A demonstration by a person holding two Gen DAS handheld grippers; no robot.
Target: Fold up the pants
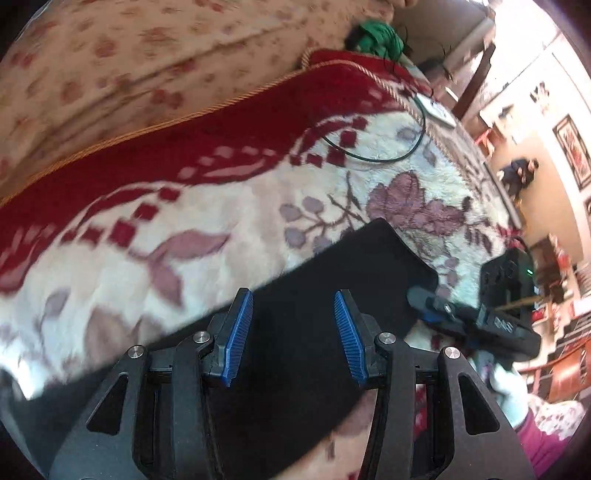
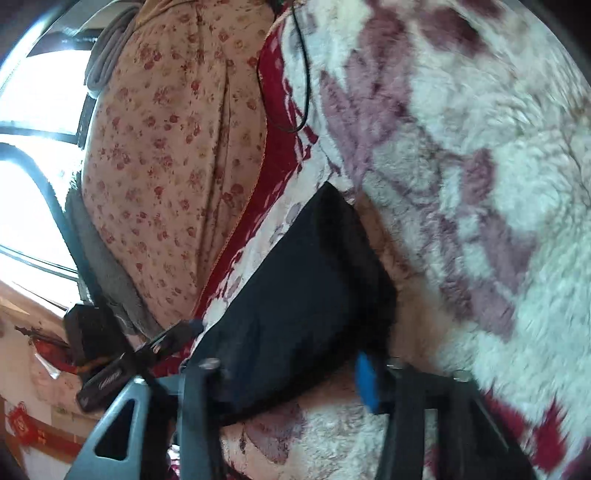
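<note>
The black pants [image 1: 332,280] lie as a folded slab on a fleece blanket [image 1: 221,206] of cream, purple flowers and a red border. My left gripper [image 1: 293,328] hovers over the pants' near part, blue pads apart, nothing pinched. At the pants' right corner my right gripper [image 1: 424,306] touches the edge. In the right wrist view the pants [image 2: 306,280] run into my right gripper [image 2: 291,373]. One blue pad [image 2: 367,380] sits at the cloth's edge and the other finger is hidden by black fabric, so the grip is unclear. My left gripper [image 2: 188,326] shows at the pants' left end.
A floral beige quilt [image 1: 129,55] is piled behind the blanket's red border. A thin black cable [image 1: 388,155] loops over the blanket near a white device [image 1: 439,110] and a green cloth [image 1: 376,33]. A gloved hand [image 1: 509,391] holds the right gripper. A bright window [image 2: 37,110] is behind.
</note>
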